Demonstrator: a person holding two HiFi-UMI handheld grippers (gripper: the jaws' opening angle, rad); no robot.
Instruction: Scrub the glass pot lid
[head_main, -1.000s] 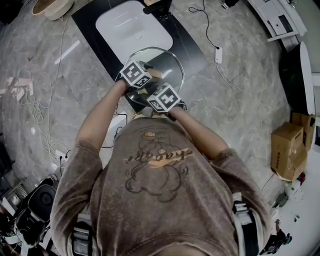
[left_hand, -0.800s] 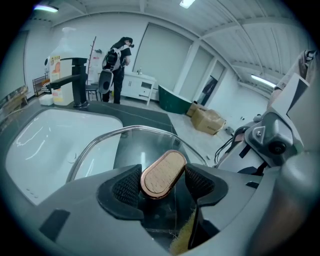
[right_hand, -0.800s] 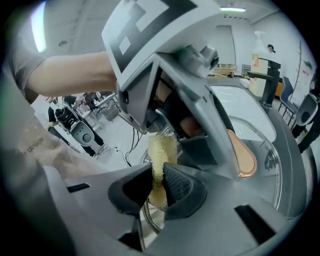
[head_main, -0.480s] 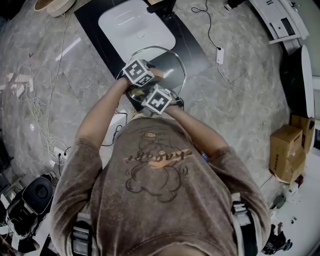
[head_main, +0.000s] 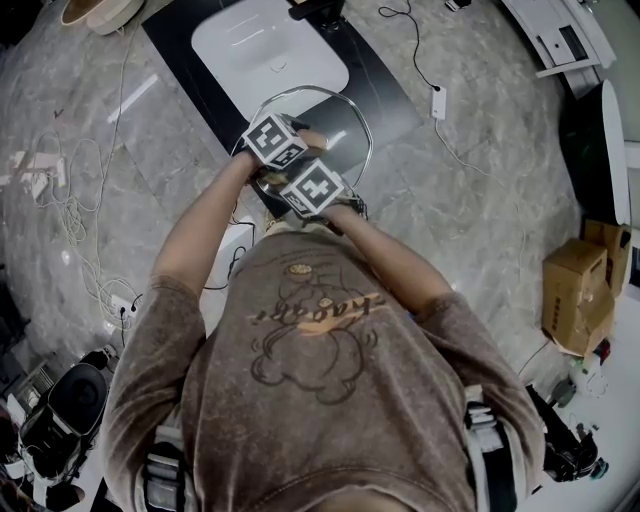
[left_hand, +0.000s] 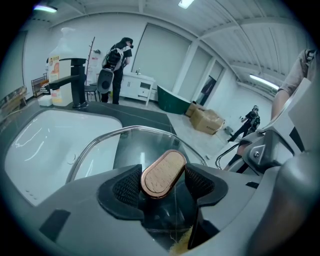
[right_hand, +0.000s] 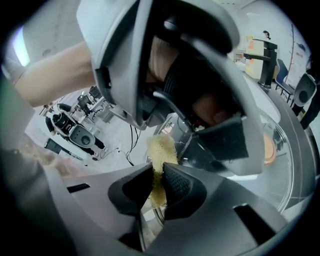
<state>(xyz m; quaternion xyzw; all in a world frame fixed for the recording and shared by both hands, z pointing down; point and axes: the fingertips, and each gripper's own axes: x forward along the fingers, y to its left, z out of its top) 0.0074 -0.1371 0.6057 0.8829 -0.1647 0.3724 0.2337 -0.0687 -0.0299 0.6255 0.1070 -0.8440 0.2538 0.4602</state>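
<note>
Two tools share the work: the left tool (left_hand: 163, 186) clamps the knob (left_hand: 163, 172) of the glass pot lid (left_hand: 145, 145) over the bench (head_main: 390, 105) beside the sink (left_hand: 45, 140), and the right tool (right_hand: 157, 187) pinches a yellow sponge (right_hand: 161, 150) at its near edge, so scrubbing seems underway, not finished.

shirt print (head_main: 318, 316), bottle label (left_hand: 54, 70), both illegible

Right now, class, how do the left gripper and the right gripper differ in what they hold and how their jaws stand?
The left gripper grips the wooden knob of the glass lid; the right gripper pinches a yellow sponge. The left gripper's jaws stand wide apart around the knob; the right gripper's are nearly together. Both are shut on something at the lid.
</note>
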